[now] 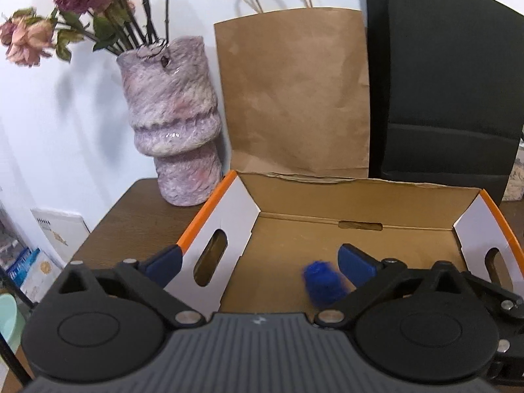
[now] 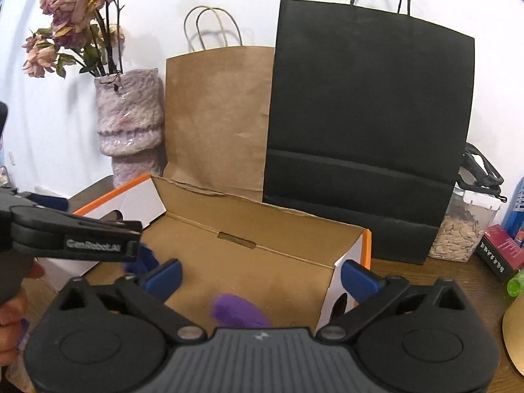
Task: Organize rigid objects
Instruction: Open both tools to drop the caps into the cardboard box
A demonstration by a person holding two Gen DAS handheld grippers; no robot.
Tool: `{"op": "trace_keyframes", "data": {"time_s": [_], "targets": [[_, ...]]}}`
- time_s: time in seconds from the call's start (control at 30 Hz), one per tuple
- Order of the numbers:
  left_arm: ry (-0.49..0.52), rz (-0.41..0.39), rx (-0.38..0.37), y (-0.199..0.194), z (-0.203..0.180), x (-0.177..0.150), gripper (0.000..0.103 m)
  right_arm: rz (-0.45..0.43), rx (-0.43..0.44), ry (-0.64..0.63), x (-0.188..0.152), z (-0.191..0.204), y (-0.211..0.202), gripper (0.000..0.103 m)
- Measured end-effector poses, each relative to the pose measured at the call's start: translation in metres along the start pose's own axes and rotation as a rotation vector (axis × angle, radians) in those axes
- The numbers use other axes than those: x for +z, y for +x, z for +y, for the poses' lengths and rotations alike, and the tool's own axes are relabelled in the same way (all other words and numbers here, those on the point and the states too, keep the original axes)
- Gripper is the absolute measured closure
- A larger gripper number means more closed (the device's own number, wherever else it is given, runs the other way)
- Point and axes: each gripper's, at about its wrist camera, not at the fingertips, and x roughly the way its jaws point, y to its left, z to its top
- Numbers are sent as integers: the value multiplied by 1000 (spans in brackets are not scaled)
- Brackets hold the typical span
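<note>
Left gripper [image 1: 260, 262]: jaws spread wide, holding nothing; blurred blue object [image 1: 322, 283] beside its right finger, inside cardboard box [image 1: 353, 196]
Right gripper [image 2: 260, 276]: jaws wide, empty; blurred purple object [image 2: 239, 312] between fingers, in box

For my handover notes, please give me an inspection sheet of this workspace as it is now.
Surface: brown wooden table, mostly covered.
Job's things: open cardboard box; blurred blue object and blurred purple object inside its opening, apparently dropping.
Clutter: pink vase with dried flowers, brown paper bag, black paper bag, jar of seeds.
Grippers: left gripper open, empty; right gripper open, empty.
Cables: nothing seen.
Surroundings: white wall.
</note>
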Motion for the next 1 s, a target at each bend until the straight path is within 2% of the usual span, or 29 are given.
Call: {"op": "trace_keyframes", "data": {"time_s": [0.6, 1.0], "targets": [[-16, -19, -8, -10, 3, 1, 0, -10, -4, -11, 0, 1, -7, 0], [-33, -60, -13, -39, 11, -2, 0, -58, -2, -36, -2, 5, -36, 0]]}}
